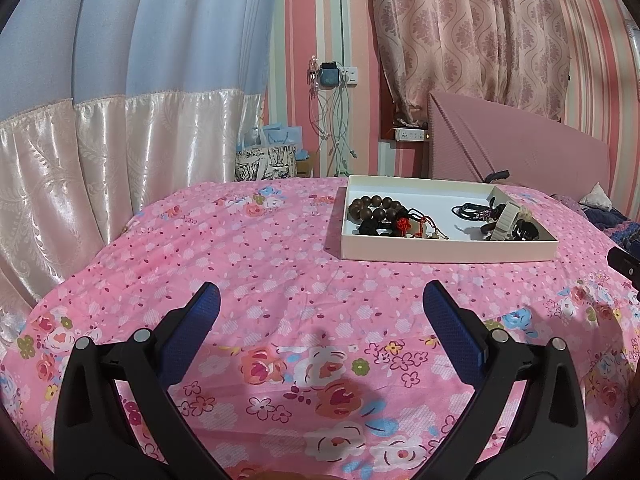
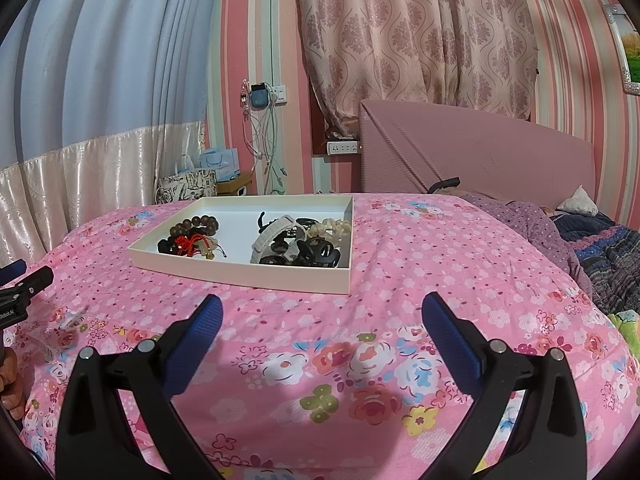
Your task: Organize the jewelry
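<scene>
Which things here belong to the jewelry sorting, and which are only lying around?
For the job: white tray; brown bead bracelet; red knotted cord; white strap; black claw clips.

Lying about: gift bags; charging cables; crumpled blanket.

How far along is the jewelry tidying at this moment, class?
Done: the jewelry sits in the white tray, dark bead bracelets on one side, hair clips and a pale band on the other. In hand: nothing; the left gripper and right gripper are open above the bedspread. Left: little visible, perhaps neatening.
</scene>
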